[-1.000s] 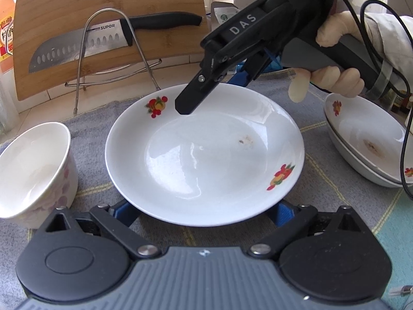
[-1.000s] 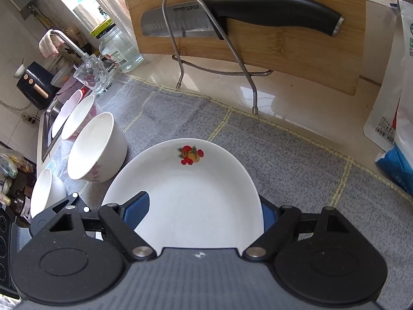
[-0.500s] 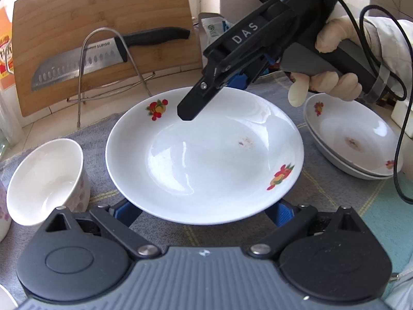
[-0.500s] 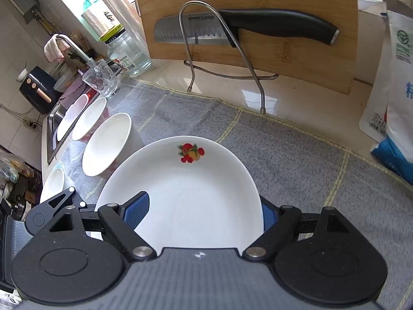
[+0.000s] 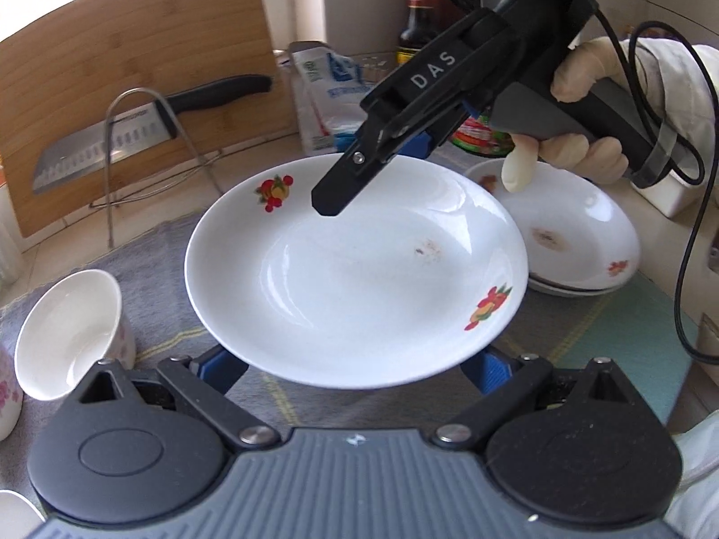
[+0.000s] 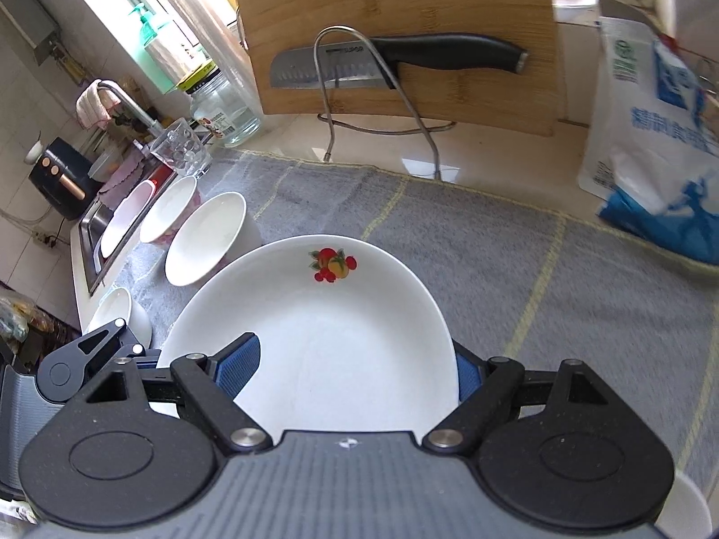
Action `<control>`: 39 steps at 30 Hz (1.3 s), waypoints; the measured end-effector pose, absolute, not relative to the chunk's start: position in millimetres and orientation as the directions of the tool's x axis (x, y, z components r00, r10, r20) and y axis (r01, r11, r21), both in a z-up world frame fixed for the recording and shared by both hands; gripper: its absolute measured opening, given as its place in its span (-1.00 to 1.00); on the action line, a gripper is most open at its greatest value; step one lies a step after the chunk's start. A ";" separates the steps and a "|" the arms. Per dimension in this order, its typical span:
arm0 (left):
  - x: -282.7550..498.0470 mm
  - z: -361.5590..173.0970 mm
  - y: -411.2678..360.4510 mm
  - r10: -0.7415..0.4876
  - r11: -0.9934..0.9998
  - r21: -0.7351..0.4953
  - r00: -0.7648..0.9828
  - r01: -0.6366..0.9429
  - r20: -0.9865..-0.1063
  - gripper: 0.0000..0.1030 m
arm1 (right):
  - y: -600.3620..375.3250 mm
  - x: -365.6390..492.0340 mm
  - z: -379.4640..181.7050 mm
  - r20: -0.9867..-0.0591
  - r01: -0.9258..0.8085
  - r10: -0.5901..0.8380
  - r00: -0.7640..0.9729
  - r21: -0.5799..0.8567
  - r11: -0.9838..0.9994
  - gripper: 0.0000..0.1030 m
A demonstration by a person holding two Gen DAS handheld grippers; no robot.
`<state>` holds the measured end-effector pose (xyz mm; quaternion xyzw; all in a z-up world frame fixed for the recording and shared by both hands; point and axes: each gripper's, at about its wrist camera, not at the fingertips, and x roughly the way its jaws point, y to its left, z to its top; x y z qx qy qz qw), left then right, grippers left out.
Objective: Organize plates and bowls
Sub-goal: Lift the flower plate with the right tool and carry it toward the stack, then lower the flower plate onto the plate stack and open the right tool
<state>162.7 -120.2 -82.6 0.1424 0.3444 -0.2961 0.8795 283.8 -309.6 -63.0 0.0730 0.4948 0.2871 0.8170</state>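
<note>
Left wrist view: my left tongs (image 5: 355,361) grip near rim of white round ceramic plate with fruit motifs (image 5: 350,269), blue pads at both edges. My right tongs (image 5: 382,166) clamp far rim. Stacked stained white plates (image 5: 579,242) beyond, to right.

Right wrist view: my right tongs (image 6: 355,366) grip same plate (image 6: 323,314); white bowls (image 6: 202,238) left of tongs, on grey mat (image 6: 517,247).

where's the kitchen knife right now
The kitchen knife rests across a wire stand against the upright bamboo cutting board, behind the held plate.
</note>
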 end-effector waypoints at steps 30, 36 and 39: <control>150.3 -91.0 -232.1 -0.604 0.514 -0.022 0.343 0.858 -0.720 0.92 | -453.7 173.2 -62.3 -0.775 -0.054 0.348 0.528 0.378 0.924 0.74; 155.4 -91.5 -239.6 -0.595 0.503 -0.018 0.331 0.864 -0.733 0.92 | -461.6 171.3 -69.8 -0.781 -0.037 0.346 0.519 0.384 0.923 0.74; 157.0 -92.5 -241.0 -0.591 0.500 -0.018 0.326 0.866 -0.738 0.92 | -463.6 170.4 -71.9 -0.784 -0.032 0.346 0.516 0.385 0.922 0.74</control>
